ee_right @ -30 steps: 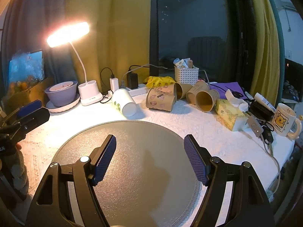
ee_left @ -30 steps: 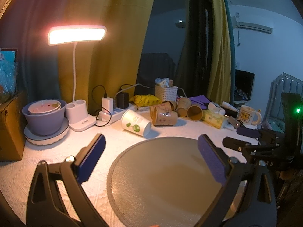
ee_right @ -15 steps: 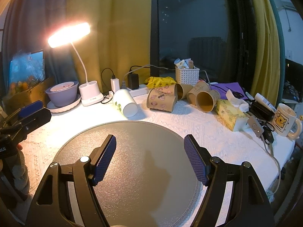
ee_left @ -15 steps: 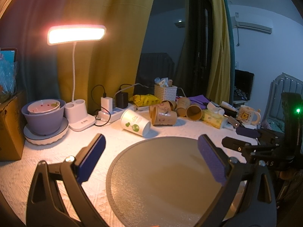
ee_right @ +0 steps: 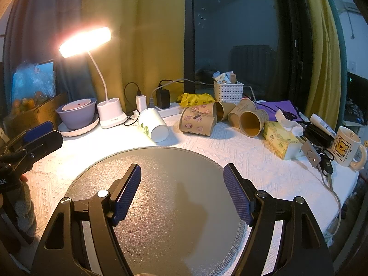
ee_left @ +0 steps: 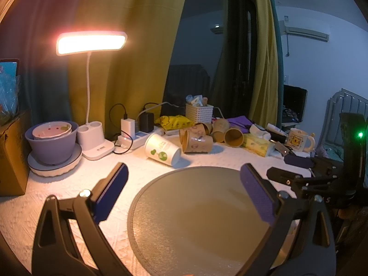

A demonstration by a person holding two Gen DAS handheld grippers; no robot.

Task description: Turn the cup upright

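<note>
A white paper cup with green prints (ee_left: 162, 150) (ee_right: 153, 125) lies on its side just beyond the round grey mat (ee_left: 195, 218) (ee_right: 161, 197). Several brown paper cups (ee_left: 196, 140) (ee_right: 197, 122) lie on their sides behind it. My left gripper (ee_left: 184, 195) is open and empty over the mat's left part, short of the white cup. My right gripper (ee_right: 182, 191) is open and empty over the mat. The right gripper also shows at the right of the left wrist view (ee_left: 296, 168), and the left gripper at the left edge of the right wrist view (ee_right: 38, 135).
A lit desk lamp (ee_left: 92, 43) (ee_right: 85, 41), a purple bowl on a plate (ee_left: 51, 142) (ee_right: 77, 113), a power strip with chargers (ee_left: 135, 131), a white basket (ee_right: 227, 92), a tissue pack (ee_right: 281, 139) and a yellow-print mug (ee_right: 346, 146) line the table's back and right. A cardboard box (ee_left: 11, 151) stands at the left.
Both grippers have crept slightly forward toward the cups. Both stay open and empty. No cup has moved.
</note>
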